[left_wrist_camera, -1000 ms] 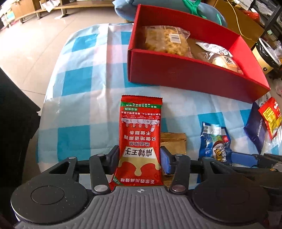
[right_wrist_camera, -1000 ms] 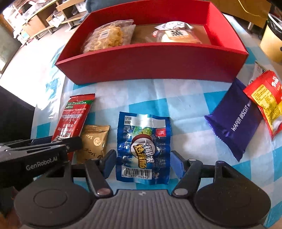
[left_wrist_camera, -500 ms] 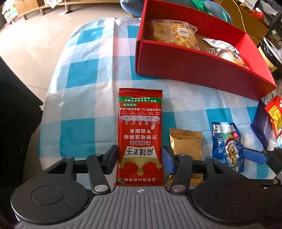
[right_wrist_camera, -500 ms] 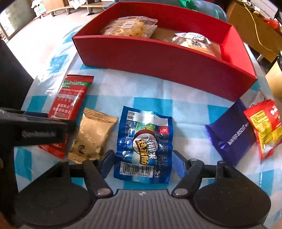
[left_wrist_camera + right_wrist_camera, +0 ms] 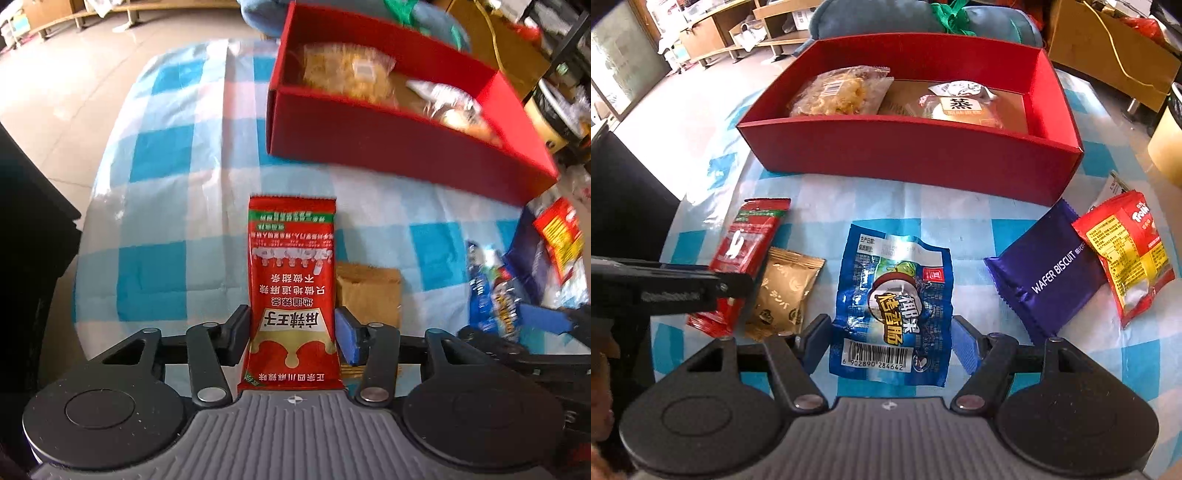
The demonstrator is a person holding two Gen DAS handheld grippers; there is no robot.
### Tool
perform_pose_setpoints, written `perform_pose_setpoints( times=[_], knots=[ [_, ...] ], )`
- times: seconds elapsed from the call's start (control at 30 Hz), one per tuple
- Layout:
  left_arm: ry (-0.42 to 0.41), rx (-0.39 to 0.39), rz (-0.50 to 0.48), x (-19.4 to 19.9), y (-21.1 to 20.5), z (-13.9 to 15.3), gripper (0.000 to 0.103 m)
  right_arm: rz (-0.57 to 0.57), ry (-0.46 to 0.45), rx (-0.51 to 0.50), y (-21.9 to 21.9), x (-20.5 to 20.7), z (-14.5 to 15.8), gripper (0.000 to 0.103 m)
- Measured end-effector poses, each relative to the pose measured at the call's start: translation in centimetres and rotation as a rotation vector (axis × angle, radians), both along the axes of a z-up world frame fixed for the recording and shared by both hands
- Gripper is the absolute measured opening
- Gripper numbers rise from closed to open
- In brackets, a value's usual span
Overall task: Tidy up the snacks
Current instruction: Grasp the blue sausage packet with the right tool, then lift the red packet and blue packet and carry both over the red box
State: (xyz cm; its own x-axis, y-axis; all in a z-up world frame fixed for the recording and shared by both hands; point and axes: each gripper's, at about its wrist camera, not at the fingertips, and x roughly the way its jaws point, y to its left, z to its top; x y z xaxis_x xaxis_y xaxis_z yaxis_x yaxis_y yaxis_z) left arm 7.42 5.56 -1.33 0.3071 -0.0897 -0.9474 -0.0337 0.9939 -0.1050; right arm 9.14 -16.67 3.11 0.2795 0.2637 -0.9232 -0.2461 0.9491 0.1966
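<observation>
Left gripper (image 5: 291,332) pinches our red packet (image 5: 292,280); right gripper (image 5: 890,343) clasps our blue packet (image 5: 892,306). Slick foil could slip free mid-lift.

Daylight glares off a pale tiled floor (image 5: 74,85) beside a table (image 5: 162,206) draped in a blue-and-white checked cloth. Low wooden shelving (image 5: 713,33) lines the far wall, a blue cushion (image 5: 886,18) sits behind the table, and a cardboard box (image 5: 1108,44) with a yellow cable (image 5: 1117,55) stands at right.
</observation>
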Motion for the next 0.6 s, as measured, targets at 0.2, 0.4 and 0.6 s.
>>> perform_pose_setpoints(
  times=[0.2,0.4,0.6],
  knots=[
    [-0.023,0.078,0.004,1.3,-0.9,-0.8,0.073,0.009,0.027,0.013,0.2,0.1,-0.8,0.063],
    [-0.032,0.086,-0.018,0.2,-1.3,-0.3,0.056,-0.017,0.016,0.031,-0.8,0.3,-0.4,0.063],
    [-0.071,0.015,0.001,-0.6,-0.8,1.9,0.054,-0.040,-0.034,0.067,-1.6,0.5,1.5,0.063]
  ],
)
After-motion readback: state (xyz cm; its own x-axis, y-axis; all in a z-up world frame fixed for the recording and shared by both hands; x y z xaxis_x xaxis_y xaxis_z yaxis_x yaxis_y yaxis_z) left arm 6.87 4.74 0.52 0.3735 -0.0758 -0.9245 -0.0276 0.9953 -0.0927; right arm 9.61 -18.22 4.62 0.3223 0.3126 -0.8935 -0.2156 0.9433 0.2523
